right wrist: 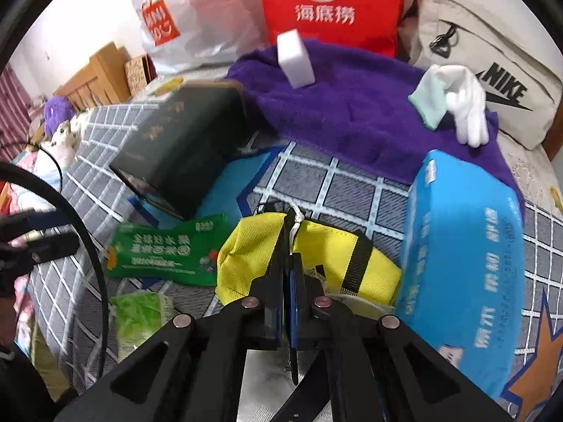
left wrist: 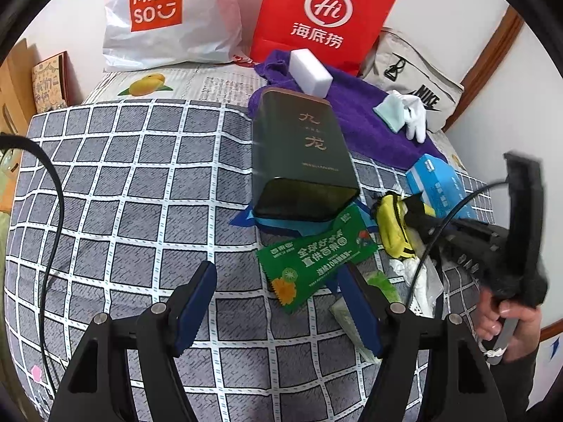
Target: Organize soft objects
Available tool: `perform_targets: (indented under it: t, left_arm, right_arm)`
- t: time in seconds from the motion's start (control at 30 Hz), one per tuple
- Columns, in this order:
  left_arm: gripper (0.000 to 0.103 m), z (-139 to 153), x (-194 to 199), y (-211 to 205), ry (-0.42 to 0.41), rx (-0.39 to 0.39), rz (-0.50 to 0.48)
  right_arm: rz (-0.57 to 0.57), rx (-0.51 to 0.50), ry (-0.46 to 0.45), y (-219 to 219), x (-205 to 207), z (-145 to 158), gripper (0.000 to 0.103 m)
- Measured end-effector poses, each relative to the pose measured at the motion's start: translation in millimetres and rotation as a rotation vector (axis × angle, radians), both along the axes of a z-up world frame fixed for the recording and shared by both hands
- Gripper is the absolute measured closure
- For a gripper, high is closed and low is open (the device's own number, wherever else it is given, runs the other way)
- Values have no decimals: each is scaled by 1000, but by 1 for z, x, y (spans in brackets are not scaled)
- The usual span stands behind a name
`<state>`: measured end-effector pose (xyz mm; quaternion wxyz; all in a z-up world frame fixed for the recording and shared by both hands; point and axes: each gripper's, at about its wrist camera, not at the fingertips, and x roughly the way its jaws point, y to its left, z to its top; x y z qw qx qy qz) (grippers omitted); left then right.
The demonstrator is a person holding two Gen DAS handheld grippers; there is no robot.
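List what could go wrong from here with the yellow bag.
1. The right gripper is shut on only a thin fold of the yellow bag, so the bag may slip out when lifted.
2. The blue tissue pack crowds the bag's right side and could get dragged or tipped.
3. The left gripper is open, so nothing steadies the load.

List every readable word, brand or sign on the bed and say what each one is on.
"MINISO": white plastic bag
"Hi" and "海底捞": red paper bag
"NIKE" with swoosh: beige canvas bag
"九龙": dark green tin
"全球好水果" and "直供百果园", partly blurred: green packet
Blue tissue pack: white print too blurred to read
Framed sign on the left: illegible
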<state>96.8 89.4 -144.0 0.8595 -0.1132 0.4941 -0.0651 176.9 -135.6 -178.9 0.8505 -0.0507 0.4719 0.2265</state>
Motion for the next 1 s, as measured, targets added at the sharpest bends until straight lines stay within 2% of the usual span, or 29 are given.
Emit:
perform_targets:
  t: [0.07,0.1,0.2,0.3,0.47,0.63,0.73,0.77,0.83,0.93,1.0]
  left_arm:
    - [33,2,-2,-2,-7,-3,-15]
    - [33,2,-3,-5,-9,-6,-25]
    - [33,3,-4,-12,-7,-22,-59]
    - [33,-1,-5,-24,6,-51,-107]
    - [26,-12,-9,-51,43,-35,-153]
    - [26,-24,-8,-78,75,-6,-157]
    - [25,-31,-5,-89,106,-19,-142]
    - [22,-33,-4,-94,114,-24,-138]
    - [19,-37,-1,-103,126,-3,-131]
    - [19,-45,4,-115,142,74,-124]
    - [21,-45,4,-121,118,115,-126]
  right_arm:
    - [-12,103,-6,-9,-3,17,100]
    - [-11,120,-14,-11,-4,22,100]
    - [-34,104,-72,-16,-11,39,100]
    - [-47,139,-78,-26,-19,50,100]
    - [-59,142,-123,-42,-42,67,100]
    - [-78,162,-156,-66,-71,75,100]
    - [-92,153,-165,-78,-85,74,100]
    - [-97,153,-167,-82,-89,74,100]
    - [-103,163,-166,-88,-95,72,100]
    - [-112,179,-158,-96,-103,67,100]
    - [-121,180,-157,-100,-106,64,100]
